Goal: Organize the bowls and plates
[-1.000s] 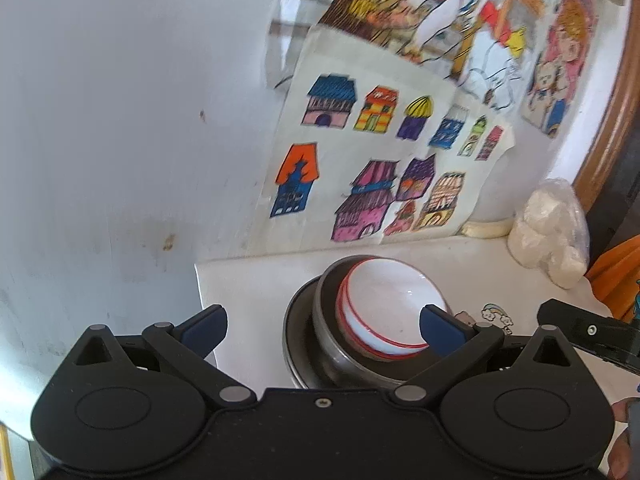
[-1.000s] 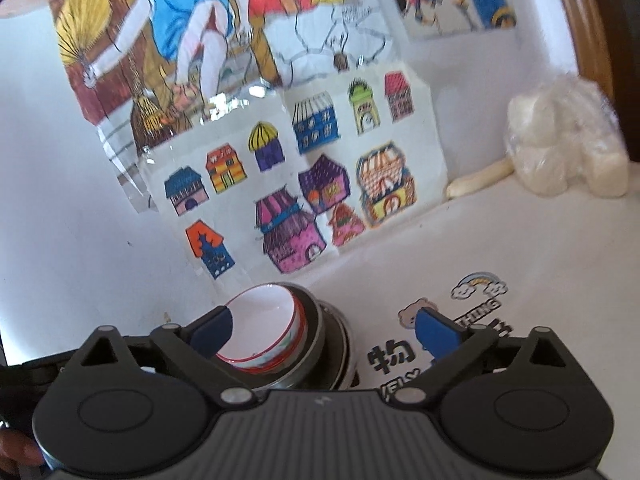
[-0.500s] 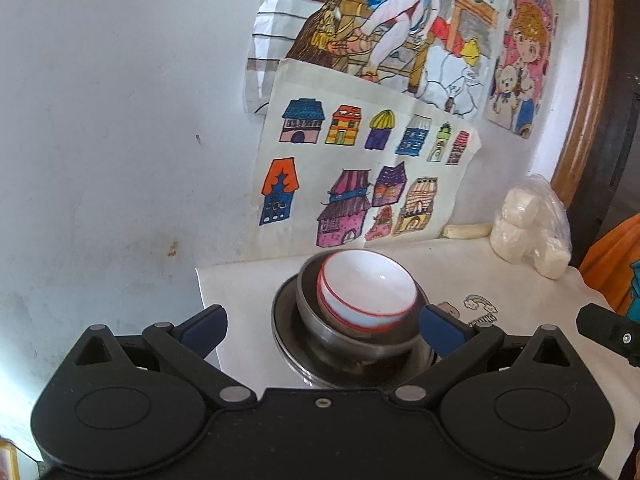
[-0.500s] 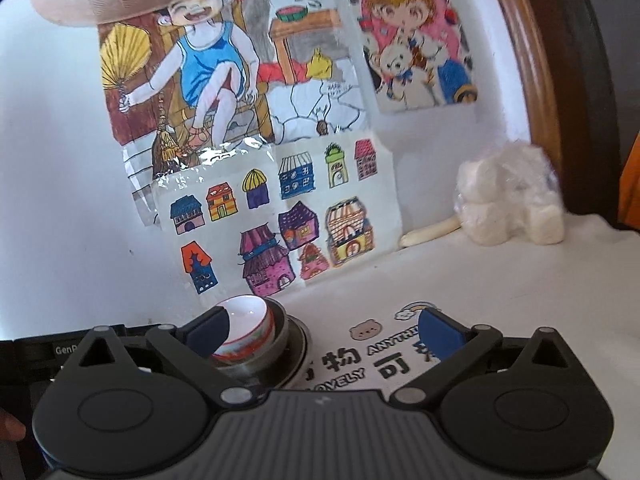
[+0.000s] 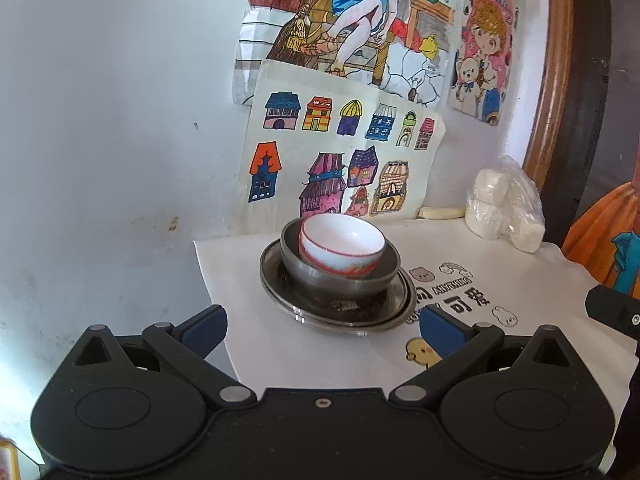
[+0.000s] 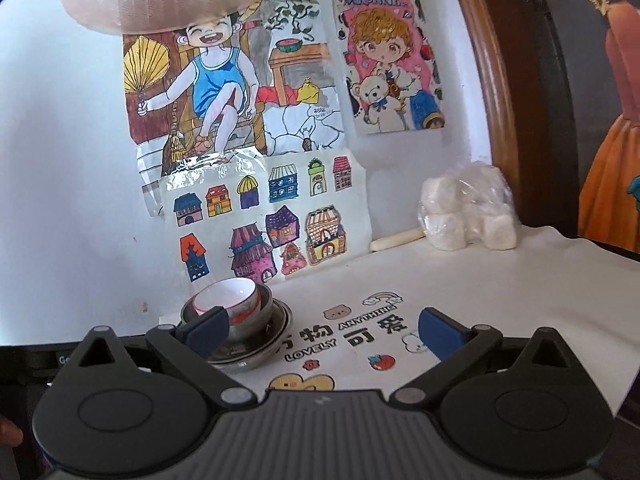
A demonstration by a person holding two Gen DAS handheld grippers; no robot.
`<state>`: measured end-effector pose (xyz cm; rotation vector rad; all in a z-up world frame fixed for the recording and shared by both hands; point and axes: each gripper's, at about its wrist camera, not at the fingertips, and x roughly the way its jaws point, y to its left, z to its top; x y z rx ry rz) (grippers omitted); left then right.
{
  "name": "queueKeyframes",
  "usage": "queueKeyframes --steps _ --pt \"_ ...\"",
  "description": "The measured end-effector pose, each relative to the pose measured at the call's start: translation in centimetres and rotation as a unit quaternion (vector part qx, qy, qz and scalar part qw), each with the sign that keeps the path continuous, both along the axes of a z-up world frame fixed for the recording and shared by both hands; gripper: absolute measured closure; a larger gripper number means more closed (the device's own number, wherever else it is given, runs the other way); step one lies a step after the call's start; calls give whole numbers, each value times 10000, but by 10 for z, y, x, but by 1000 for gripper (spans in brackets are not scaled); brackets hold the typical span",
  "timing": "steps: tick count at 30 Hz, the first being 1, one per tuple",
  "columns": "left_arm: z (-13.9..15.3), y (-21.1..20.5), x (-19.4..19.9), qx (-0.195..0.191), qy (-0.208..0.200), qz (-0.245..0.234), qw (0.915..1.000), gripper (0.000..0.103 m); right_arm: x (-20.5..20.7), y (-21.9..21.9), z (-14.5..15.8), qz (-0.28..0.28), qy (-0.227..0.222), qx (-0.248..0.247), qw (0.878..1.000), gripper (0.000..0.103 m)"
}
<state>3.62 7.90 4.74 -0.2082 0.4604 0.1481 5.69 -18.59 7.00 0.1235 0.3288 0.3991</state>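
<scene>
A white bowl with a red rim (image 5: 340, 246) sits tilted inside a grey metal bowl (image 5: 340, 278), which stands on a metal plate (image 5: 336, 304) at the table's back left corner. The stack also shows in the right wrist view (image 6: 236, 320), where the white bowl (image 6: 228, 298) is behind the left finger. My left gripper (image 5: 322, 330) is open and empty, held back from the stack. My right gripper (image 6: 322, 334) is open and empty, to the right of the stack.
A white printed tablecloth (image 6: 400, 320) covers the table. A clear bag of white blocks (image 5: 506, 210) and a pale stick (image 5: 440, 212) lie at the back right by the wall. Children's drawings (image 5: 340, 160) hang on the wall behind. The table's left edge (image 5: 212, 288) is close to the stack.
Both grippers have drawn back and away from the stack, which now looks smaller and farther. The stack itself has not moved.
</scene>
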Motion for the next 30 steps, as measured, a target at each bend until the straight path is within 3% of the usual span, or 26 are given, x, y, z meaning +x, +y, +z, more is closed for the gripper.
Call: queueKeyframes --steps 13,30 --pt "-21 -13 -35 186 -136 -89 9997 1 -41 -9 -38 -472 -111 -147 9987 0" --pt "-35 -18 -50 272 -258 -178 9991 1 -59 -12 -54 -702 -53 -175 9974 0"
